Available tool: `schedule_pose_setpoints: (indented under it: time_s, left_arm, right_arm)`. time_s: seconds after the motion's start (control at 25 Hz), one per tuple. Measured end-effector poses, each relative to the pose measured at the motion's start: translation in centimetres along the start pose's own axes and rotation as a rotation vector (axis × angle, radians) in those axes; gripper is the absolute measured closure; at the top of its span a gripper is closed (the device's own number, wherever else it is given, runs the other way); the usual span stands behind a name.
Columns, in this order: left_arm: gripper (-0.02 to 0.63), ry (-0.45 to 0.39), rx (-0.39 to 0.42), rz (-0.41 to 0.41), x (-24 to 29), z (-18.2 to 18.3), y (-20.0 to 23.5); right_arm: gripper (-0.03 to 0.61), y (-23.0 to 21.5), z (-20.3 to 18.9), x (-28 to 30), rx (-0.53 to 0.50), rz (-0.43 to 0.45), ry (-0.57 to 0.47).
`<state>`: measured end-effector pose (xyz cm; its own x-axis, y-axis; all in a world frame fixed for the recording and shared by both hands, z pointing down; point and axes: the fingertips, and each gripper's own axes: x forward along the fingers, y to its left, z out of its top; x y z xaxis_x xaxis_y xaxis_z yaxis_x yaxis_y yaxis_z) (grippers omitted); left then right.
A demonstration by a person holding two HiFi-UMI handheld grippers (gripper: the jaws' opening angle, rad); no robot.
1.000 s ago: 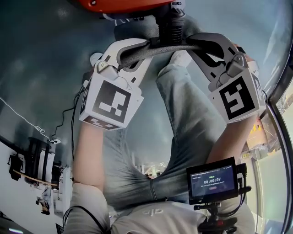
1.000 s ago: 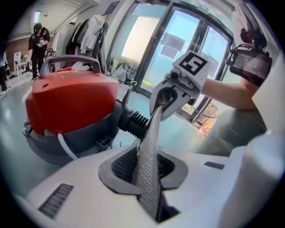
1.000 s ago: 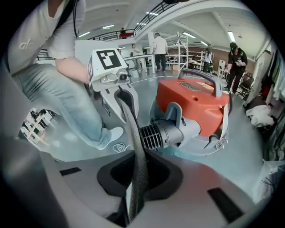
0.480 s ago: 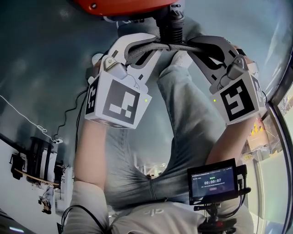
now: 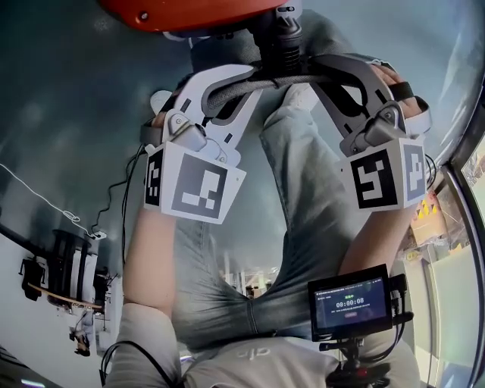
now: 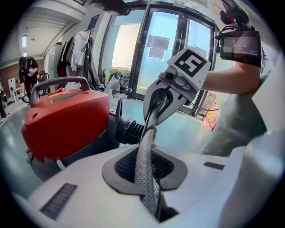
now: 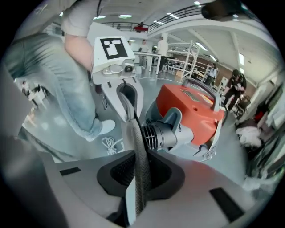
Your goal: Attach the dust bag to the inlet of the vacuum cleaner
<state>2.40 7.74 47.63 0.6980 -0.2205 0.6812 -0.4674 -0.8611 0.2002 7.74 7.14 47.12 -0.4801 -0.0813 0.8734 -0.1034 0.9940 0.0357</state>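
In the head view, the person stands over the red vacuum cleaner (image 5: 189, 10), which lies at the top edge of the picture. The left gripper (image 5: 227, 85) and the right gripper (image 5: 342, 77) point toward each other, and between them runs the dust bag (image 5: 265, 76), seen here only as a narrow grey mesh band. The band crosses just in front of the black ribbed inlet (image 5: 277, 39). Below are the person's jeans (image 5: 303, 189) and a small screen (image 5: 350, 301) worn at the waist.

In the left gripper view, the mesh band rises from between this gripper's own jaws and goes up to the right gripper (image 6: 161, 106), which carries its marker cube (image 6: 189, 64). The left jaws have just been closing, and their pads press on the fabric. The vacuum cleaner stands at the left on the floor (image 6: 187, 127), with its grey handle (image 6: 62, 81) on top. Its inlet points toward the band and is close behind it; I cannot tell if they touch. Glass doors (image 6: 133, 49) are behind.

In the right gripper view, the same band comes out of this gripper's closed jaws, which clamp it, and it leads up to the left gripper. The inlet is just to the right of the band, very near, but the bag is not around it. A white cable (image 7: 109, 144) lies on the floor beside the person's foot.
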Motion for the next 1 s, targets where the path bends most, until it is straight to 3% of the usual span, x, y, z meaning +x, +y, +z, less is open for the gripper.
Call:
schedule_pose_setpoints:
  time_s: [0.12,0.28,0.36,0.44,0.56,0.8,1.0]
  left_arm:
    - [0.574,0.001,-0.020,-0.002,0.3,0.2,0.1]
    - [0.573,0.011,-0.034,-0.005,0.5,0.3,0.1]
    - [0.574,0.017,-0.046,-0.008,0.5,0.2,-0.1]
    - [0.574,0.020,-0.052,-0.010,0.5,0.2,-0.3]
    - [0.574,0.021,-0.044,-0.013,0.5,0.1,-0.5]
    - [0.574,0.034,-0.031,-0.014,-0.1,-0.2,-0.2]
    - [0.574,0.039,-0.015,-0.024,-0.6,-0.4,-0.2]
  right_arm:
    - [0.540,-0.4,0.4,-0.4,0.150,0.081,-0.113]
    - [0.537,0.4,0.5,-3.7,0.241,0.214,-0.189]
    - [0.537,0.0,0.2,-5.4,0.309,0.209,-0.209]
    - [0.537,-1.5,0.0,-6.8,0.351,0.133,-0.219]
    - [0.537,-2.7,-0.1,-5.8,0.253,0.040,-0.151]
    - [0.537,-1.1,1.8,-3.2,0.116,0.160,-0.084]
    - [0.537,-0.3,1.6,-2.3,0.078,0.208,-0.015]
